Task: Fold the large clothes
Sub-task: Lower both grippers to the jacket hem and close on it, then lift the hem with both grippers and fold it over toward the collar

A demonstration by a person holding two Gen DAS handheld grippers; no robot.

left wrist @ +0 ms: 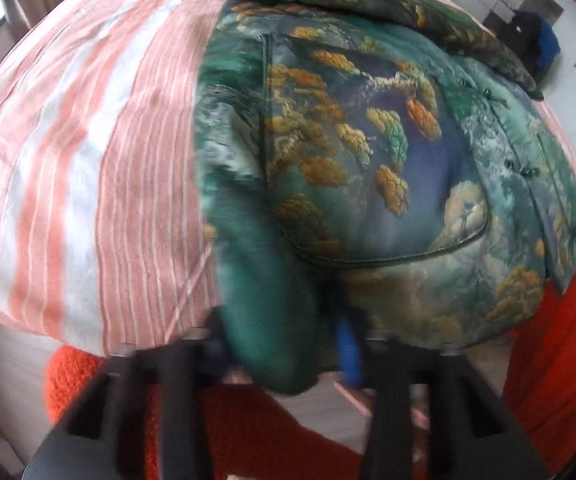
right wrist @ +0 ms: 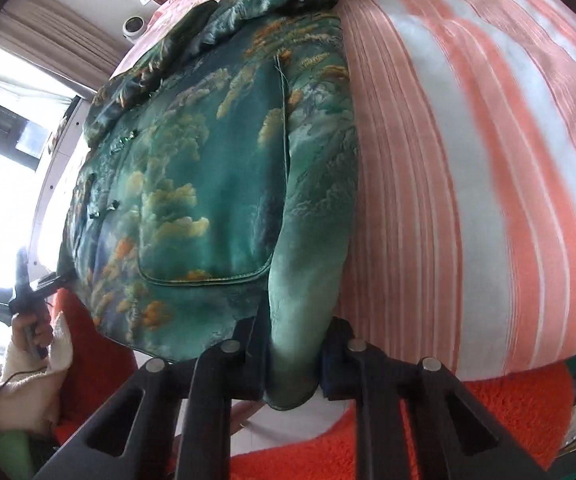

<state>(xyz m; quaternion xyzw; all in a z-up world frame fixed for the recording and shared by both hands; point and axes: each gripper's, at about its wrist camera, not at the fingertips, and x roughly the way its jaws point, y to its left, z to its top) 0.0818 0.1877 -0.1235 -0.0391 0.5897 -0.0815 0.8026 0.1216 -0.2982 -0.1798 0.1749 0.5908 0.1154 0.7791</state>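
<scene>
Left gripper (left wrist: 283, 344) clamped on left hem corner of green printed jacket (left wrist: 368, 160), spread flat on pink striped bedsheet (left wrist: 87, 160); right gripper (right wrist: 292, 360) clamped on right hem corner of jacket, orange fleece (right wrist: 508, 412) just below

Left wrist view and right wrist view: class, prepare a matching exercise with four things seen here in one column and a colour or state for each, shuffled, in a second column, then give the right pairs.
Things:
1. jacket
2. bedspread
3. left hand-held gripper
4. orange fleece

Colour or state:
A. pink and white stripes
B. lying below the bed's edge, fuzzy
C. green with golden cloud pattern, spread on the bed
D. shut on a jacket corner

Pairs: 1-C, 2-A, 3-D, 4-B
</scene>
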